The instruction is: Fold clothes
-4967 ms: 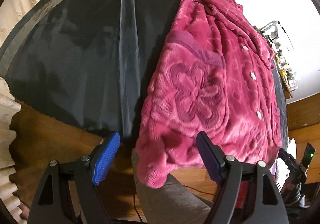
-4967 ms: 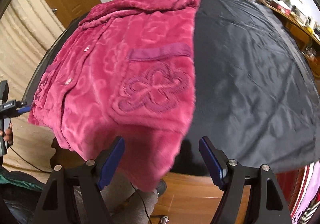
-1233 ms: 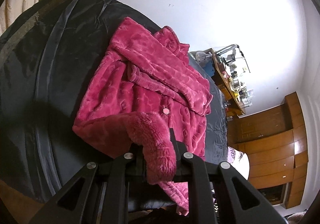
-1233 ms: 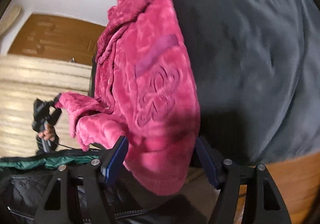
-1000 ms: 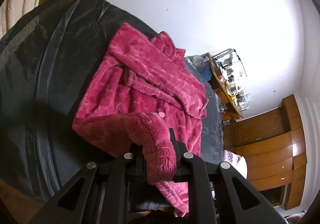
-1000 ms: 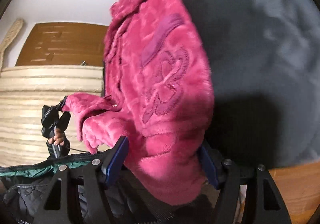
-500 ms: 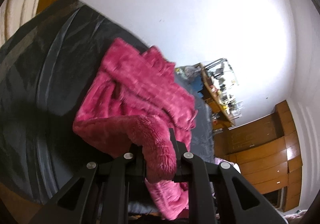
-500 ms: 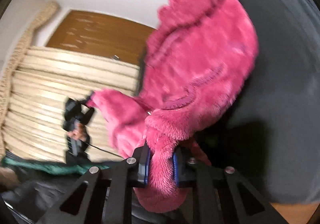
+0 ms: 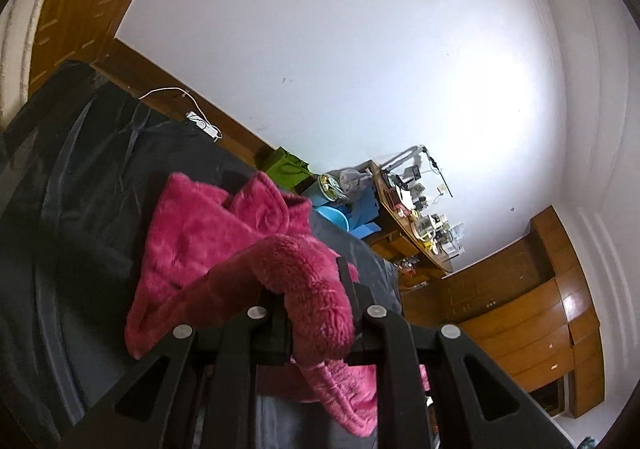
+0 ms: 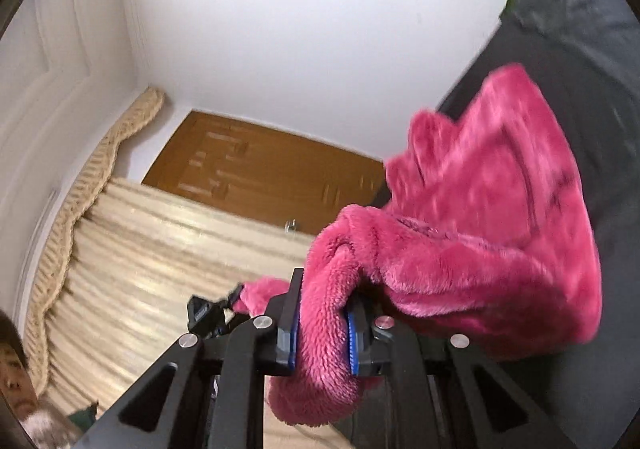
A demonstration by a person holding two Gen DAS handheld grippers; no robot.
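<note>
A fluffy pink fleece jacket lies on a black sheet over the bed. My left gripper is shut on one bottom corner of the jacket and holds it lifted over the body. My right gripper is shut on the other bottom corner of the jacket, also lifted. The hem is raised and bent toward the collar end. The left gripper also shows in the right wrist view, holding its corner.
A wooden desk with clutter, a blue basin and a green bag stand beyond the bed. A wooden door and a beige curtain are on the left side. A power strip lies by the wall.
Both grippers have closed on the jacket's bottom corners and lifted the hem up and forward toward the collar. The cameras now tilt upward, showing more wall.
</note>
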